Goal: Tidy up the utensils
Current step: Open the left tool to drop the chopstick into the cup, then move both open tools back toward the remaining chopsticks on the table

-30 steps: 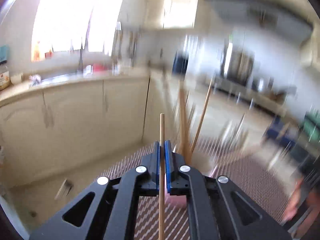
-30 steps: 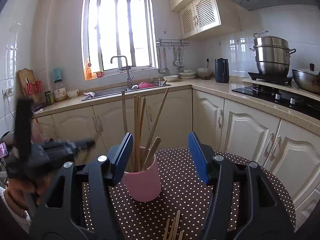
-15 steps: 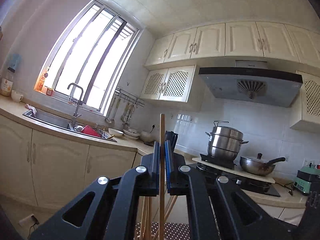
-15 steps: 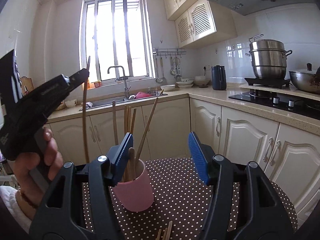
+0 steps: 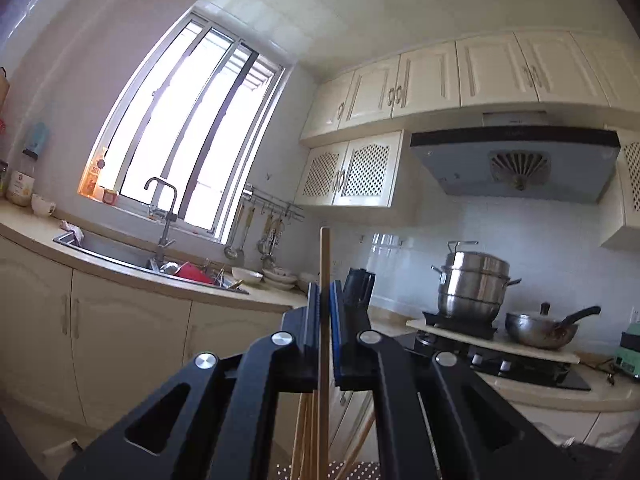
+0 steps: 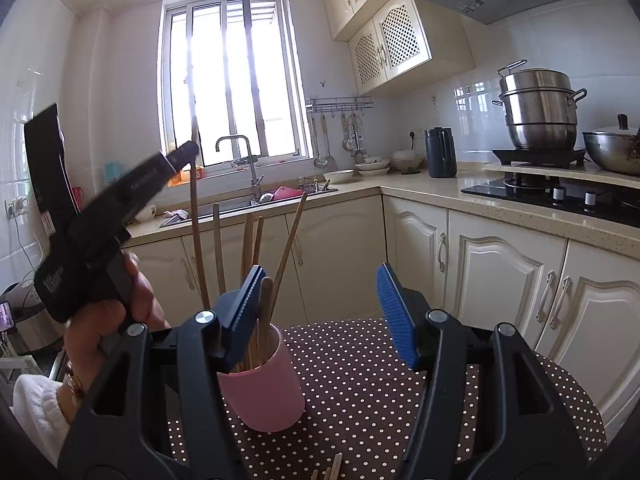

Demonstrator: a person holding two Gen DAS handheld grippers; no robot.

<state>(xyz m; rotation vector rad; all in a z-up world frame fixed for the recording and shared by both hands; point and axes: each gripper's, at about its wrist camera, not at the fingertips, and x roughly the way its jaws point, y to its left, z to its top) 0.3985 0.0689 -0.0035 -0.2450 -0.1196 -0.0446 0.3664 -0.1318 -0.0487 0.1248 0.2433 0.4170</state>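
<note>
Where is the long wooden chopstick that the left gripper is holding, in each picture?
Left wrist view: long wooden chopstick upright at centre, pinched in the left gripper.
Right wrist view: same chopstick at left, above the pink cup.
Shared landmark: steel stacked steamer pot.

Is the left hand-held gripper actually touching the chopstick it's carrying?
Touching. The left wrist view shows the left hand-held gripper closed with both blue pads pressed against the upright chopstick, no gap on either side.
</note>
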